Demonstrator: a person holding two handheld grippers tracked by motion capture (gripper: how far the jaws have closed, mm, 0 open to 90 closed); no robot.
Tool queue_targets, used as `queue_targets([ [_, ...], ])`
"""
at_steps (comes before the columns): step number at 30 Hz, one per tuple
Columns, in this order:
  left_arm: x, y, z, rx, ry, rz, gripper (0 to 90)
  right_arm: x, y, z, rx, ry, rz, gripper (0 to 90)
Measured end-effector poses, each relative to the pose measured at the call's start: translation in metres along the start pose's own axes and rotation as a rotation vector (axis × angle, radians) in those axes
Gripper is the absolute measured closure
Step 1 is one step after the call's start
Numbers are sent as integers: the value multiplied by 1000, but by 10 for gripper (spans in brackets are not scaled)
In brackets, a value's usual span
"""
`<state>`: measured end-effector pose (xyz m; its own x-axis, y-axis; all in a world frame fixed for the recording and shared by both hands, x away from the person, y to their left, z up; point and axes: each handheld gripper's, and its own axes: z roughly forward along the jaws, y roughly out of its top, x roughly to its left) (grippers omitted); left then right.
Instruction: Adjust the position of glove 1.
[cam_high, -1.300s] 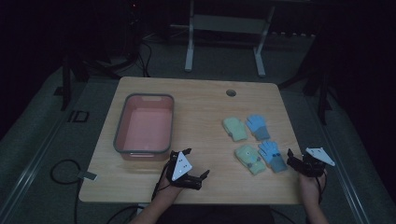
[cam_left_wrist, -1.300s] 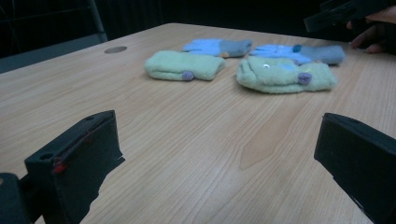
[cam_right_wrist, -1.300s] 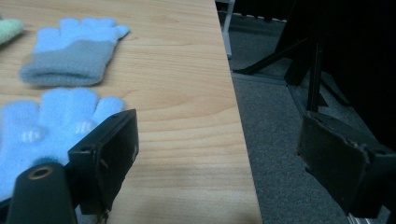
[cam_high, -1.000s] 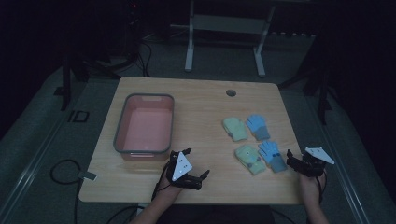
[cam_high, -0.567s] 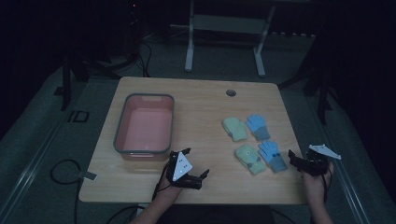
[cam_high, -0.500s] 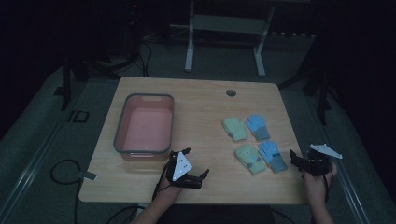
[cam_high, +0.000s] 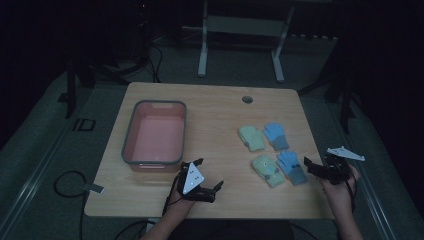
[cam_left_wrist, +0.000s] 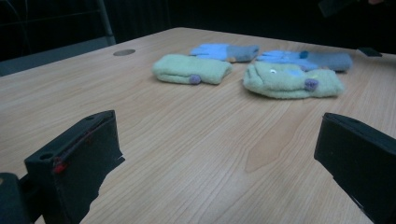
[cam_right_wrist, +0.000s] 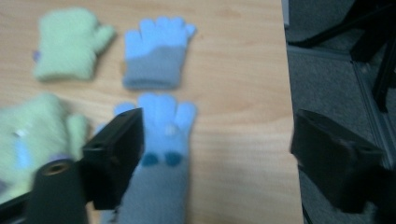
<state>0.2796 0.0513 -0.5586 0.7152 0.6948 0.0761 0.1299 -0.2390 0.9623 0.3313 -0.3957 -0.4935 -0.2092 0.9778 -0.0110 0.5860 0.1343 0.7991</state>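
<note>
Right gripper (cam_high: 320, 169) spread, jaws just closing slightly, nothing between; hovers beside nearer blue glove (cam_high: 292, 166) at right edge of surface (cam_high: 220, 112). Left gripper (cam_high: 202, 176) spread, empty. Risk: descent snagging adjoining green mitten (cam_high: 267, 170) (gloves touching).

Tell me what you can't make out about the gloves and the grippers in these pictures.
- Near blue glove: in the right gripper view its left edge sits behind the right gripper's black jaw; the cuff is cut off by the bottom edge.
- Near green mitten: blurred there, so its small markings are unreadable.
- Far blue glove: in the left gripper view, soft with distance.
- Pink bin: high view too dim to show its bottom clearly.
</note>
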Motion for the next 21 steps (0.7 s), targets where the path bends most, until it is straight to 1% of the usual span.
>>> queue_targets([
  [3, 0, 0, 0, -4, -2, -2, 0, 1, 10, -3, -10, 6, -8, 197],
  [5, 0, 0, -1, -8, -3, -5, 1, 1, 16, -4, -5, 16, -10, 197],
  [8, 1, -1, -1, -13, -4, -10, 0, 4, 25, -4, -11, 22, -26, 205],
  [10, 1, -1, -1, -12, -6, -10, 0, 5, 27, -4, -12, 23, -33, 203],
  [12, 2, -1, -1, -10, -6, -15, 0, 7, 34, -2, -6, 36, -34, 203],
  [17, 1, -1, -1, -8, -8, -12, 0, 11, 46, 2, -4, 37, -57, 200],
  [19, 1, 0, -1, -8, -8, -12, 1, 12, 51, 5, -2, 46, -60, 201],
  [21, 1, 0, -1, -9, -9, -11, 0, 14, 56, 8, -2, 67, -61, 200],
])
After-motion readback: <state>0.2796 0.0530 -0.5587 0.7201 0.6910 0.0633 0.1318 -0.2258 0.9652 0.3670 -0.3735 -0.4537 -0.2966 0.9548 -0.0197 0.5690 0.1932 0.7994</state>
